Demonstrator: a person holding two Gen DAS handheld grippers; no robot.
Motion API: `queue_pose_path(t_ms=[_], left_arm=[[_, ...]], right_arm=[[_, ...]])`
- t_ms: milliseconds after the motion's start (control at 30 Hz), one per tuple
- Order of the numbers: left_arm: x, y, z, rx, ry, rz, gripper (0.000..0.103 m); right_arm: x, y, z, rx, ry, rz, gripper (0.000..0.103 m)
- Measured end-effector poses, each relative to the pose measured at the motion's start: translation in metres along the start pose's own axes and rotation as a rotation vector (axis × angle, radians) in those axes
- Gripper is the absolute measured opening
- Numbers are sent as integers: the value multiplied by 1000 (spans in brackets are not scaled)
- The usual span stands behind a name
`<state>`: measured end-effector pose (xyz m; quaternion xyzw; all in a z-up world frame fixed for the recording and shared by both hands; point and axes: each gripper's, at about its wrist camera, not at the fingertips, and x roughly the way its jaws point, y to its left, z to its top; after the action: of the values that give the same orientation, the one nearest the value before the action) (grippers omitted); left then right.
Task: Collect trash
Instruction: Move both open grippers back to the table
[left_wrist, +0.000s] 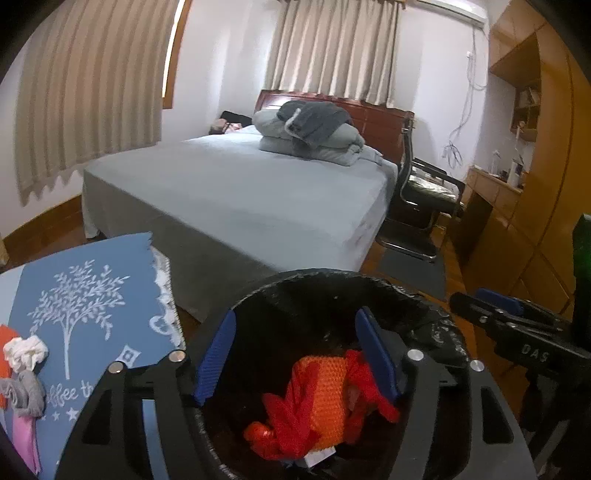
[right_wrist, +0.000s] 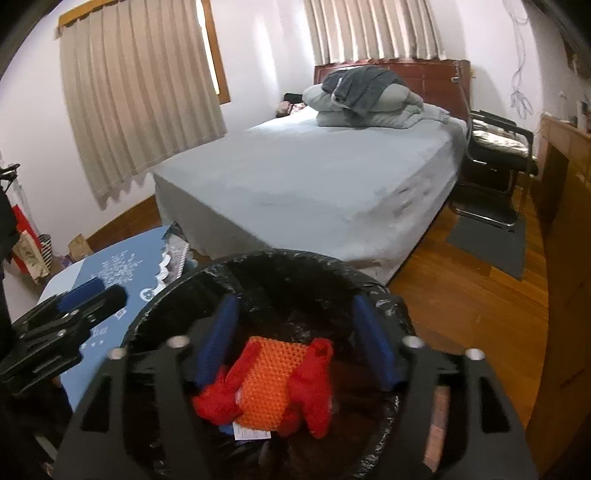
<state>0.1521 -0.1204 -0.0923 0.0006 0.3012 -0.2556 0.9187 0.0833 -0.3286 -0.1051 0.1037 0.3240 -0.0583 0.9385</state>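
Orange mesh netting (left_wrist: 325, 398) with red crumpled ends lies down inside the black-lined trash bin (left_wrist: 332, 291), seen from the left wrist between the left gripper (left_wrist: 297, 358) and its spread blue fingers (left_wrist: 216, 363); the pads stand apart and press on nothing, so the netting is released and lies free below them; a white label shows under the netting; to the left, on the blue desk (left_wrist: 110, 266) with its white tree print, lie a white crumpled rag (left_wrist: 26, 352), a grey scrap (left_wrist: 24, 395) and a pink piece (left_wrist: 26, 439), close together near the edge; at the right edge the right gripper (left_wrist: 517, 325) reaches in beside the bin; behind stands a bed (left_wrist: 240, 195) with grey folded bedding (left_wrist: 310, 133) at its head, a black chair (left_wrist: 421, 192) beside it, and beige curtains (left_wrist: 92, 85) on the windows

From the right wrist, the right gripper (right_wrist: 297, 347) hangs over the same bin (right_wrist: 295, 258), its blue fingers (right_wrist: 373, 347) wide apart and grasping nothing; the orange netting (right_wrist: 273, 387) rests in the bin below them, its red ends bunched left and right, touching neither pad; the left gripper (right_wrist: 62, 317) shows at the left over the blue desk (right_wrist: 122, 258); the bed (right_wrist: 314, 184) lies beyond, with wooden floor (right_wrist: 461, 302) and a dark mat (right_wrist: 487, 247) to the right
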Motion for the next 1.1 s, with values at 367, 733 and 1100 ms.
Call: queue_pose_path(t_ms=[367,733,1100], left_arm=[[-54,78,-15,-77,-67,237,90],[-112,183,-57,-166,-49,517,90],[-129,235,-110,-249,36,589,89]], right_arm=[[6,53,-4,-39,-29,49,96],[28,179,-8,-151,-2,257,97],[55,269,-38,-243,61,339,97]])
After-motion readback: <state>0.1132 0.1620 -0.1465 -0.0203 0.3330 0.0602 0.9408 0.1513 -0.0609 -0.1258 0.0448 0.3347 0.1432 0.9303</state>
